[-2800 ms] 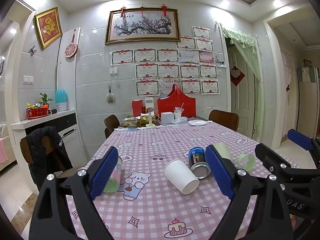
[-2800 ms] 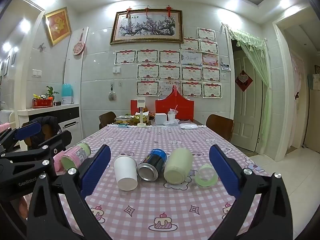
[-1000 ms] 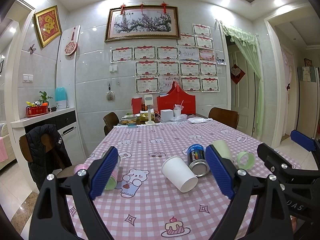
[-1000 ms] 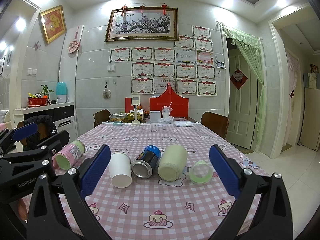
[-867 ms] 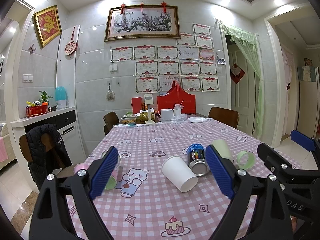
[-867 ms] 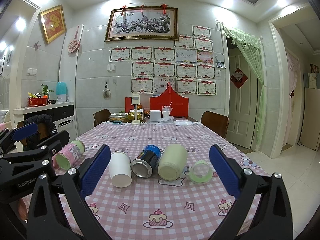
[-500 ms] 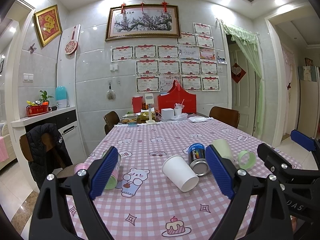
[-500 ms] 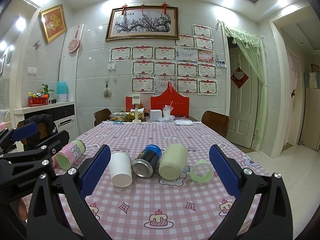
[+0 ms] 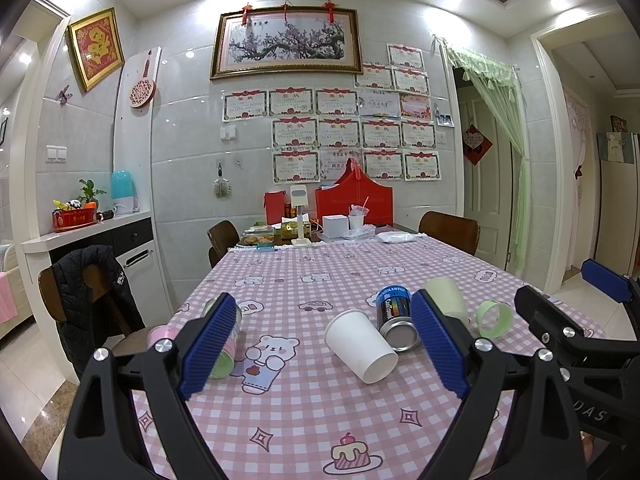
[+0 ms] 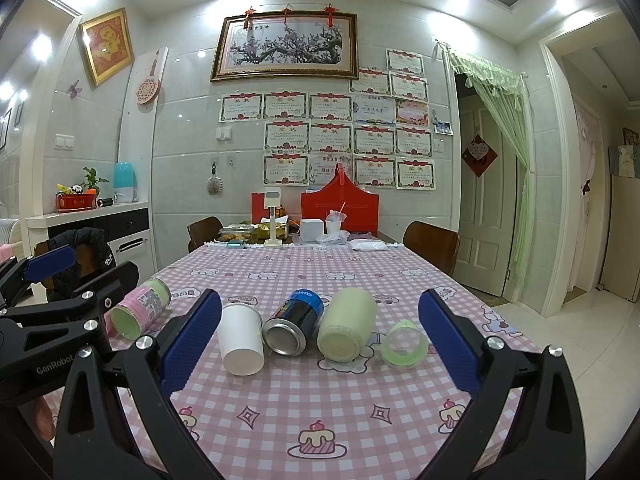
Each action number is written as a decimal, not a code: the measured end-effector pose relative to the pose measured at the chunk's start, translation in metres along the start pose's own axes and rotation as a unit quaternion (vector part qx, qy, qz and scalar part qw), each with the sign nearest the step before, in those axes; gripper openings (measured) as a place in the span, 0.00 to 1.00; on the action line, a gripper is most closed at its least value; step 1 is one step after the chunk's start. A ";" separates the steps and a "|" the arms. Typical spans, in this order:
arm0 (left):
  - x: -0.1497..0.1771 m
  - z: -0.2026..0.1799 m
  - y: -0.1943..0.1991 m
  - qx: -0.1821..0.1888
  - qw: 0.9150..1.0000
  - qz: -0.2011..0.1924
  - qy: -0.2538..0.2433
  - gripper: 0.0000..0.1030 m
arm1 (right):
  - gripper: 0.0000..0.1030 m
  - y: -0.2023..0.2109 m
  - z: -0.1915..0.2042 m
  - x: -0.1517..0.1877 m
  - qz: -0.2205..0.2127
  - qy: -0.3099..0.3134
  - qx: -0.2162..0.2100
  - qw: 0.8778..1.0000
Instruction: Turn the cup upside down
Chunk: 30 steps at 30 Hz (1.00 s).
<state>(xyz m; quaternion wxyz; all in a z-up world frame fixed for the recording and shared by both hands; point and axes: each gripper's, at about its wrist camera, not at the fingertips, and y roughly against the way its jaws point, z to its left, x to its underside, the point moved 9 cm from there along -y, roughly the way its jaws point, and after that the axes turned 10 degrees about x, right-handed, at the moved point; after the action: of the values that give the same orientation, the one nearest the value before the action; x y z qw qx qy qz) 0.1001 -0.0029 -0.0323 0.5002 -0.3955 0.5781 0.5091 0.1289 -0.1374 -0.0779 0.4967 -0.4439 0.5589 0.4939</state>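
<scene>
Both claws, left claw [image 9: 324, 348] and right claw [image 10: 320, 344], remain spread and empty, barely shifted; white paper cup [image 10: 241, 339] lies sideways ahead, untouched, flipping not begun.

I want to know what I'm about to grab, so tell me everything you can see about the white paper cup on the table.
The white paper cup is plain and unprinted, with a rolled rim at its far end. It lies on its side on the pink checked tablecloth, flat base toward the cameras. The blue can lies close on its right; contact is unclear. Neither gripper touches it.
</scene>
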 end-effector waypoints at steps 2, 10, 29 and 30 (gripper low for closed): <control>0.000 0.001 -0.001 0.001 1.000 0.003 0.002 0.85 | 0.92 -0.002 0.002 0.000 0.002 0.000 0.000 1.000; 0.006 0.000 -0.011 0.006 1.000 0.027 0.012 0.85 | 0.92 -0.009 0.001 0.006 0.013 0.000 -0.002 1.000; 0.026 -0.035 -0.078 0.043 0.995 0.085 0.026 0.85 | 0.92 -0.059 -0.046 0.031 0.064 -0.028 0.030 0.997; 0.028 -0.036 -0.084 0.044 0.994 0.091 0.028 0.85 | 0.92 -0.063 -0.049 0.034 0.070 -0.031 0.031 0.997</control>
<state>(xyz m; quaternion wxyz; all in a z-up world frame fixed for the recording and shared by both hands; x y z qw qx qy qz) 0.1699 -0.0513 -0.0768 0.4522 -0.3329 0.6474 0.5154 0.1817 -0.1939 -0.1183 0.4914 -0.3727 0.5877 0.5237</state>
